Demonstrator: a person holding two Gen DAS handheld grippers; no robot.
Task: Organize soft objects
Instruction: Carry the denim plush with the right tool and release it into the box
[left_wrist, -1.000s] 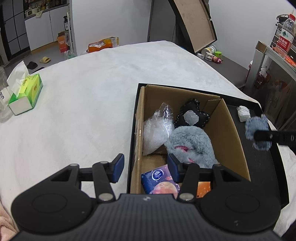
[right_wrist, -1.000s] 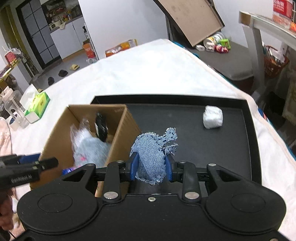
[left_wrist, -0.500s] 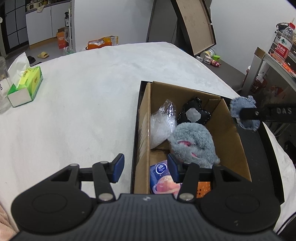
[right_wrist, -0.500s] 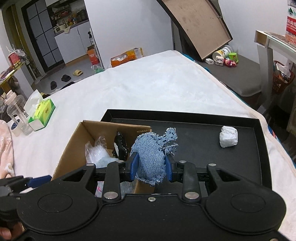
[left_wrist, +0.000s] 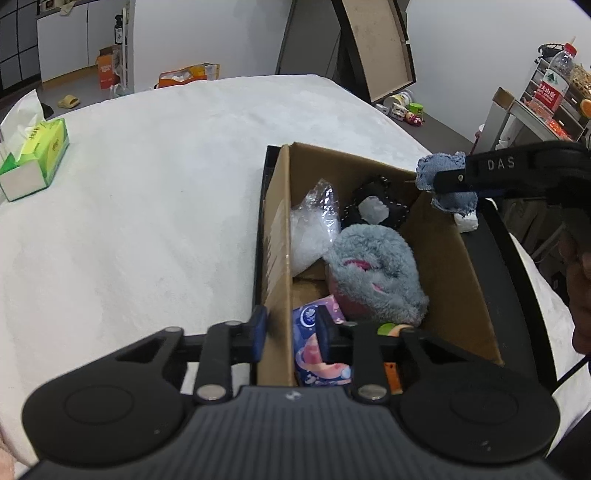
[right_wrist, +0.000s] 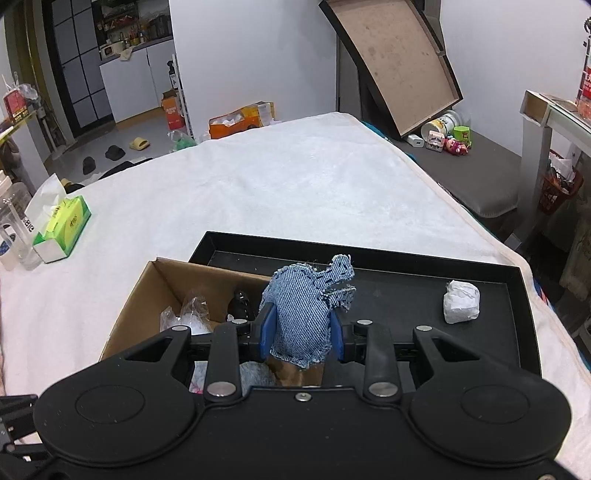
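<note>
My right gripper (right_wrist: 301, 330) is shut on a blue denim pouch (right_wrist: 308, 314) and holds it above the right wall of the cardboard box (right_wrist: 147, 295); the denim pouch also shows in the left wrist view (left_wrist: 445, 182). My left gripper (left_wrist: 290, 328) is open and straddles the near left wall of the box (left_wrist: 275, 236). The box holds a grey fluffy toy (left_wrist: 376, 269), a clear bag of white filling (left_wrist: 312, 229), a black soft item (left_wrist: 376, 208) and a colourful tissue pack (left_wrist: 316, 343). A white wad (right_wrist: 461, 301) lies on the black tray (right_wrist: 406, 251).
The tray and box sit on a white-covered table (left_wrist: 147, 206). A green tissue box (left_wrist: 33, 158) stands at the far left, with clear cups (right_wrist: 14, 243) beside it in the right wrist view. A tilted wooden board (right_wrist: 399, 62) leans beyond the table.
My right gripper carried the denim pouch left, from over the tray to above the box's right wall. My left gripper moved right and now straddles the box's left wall.
</note>
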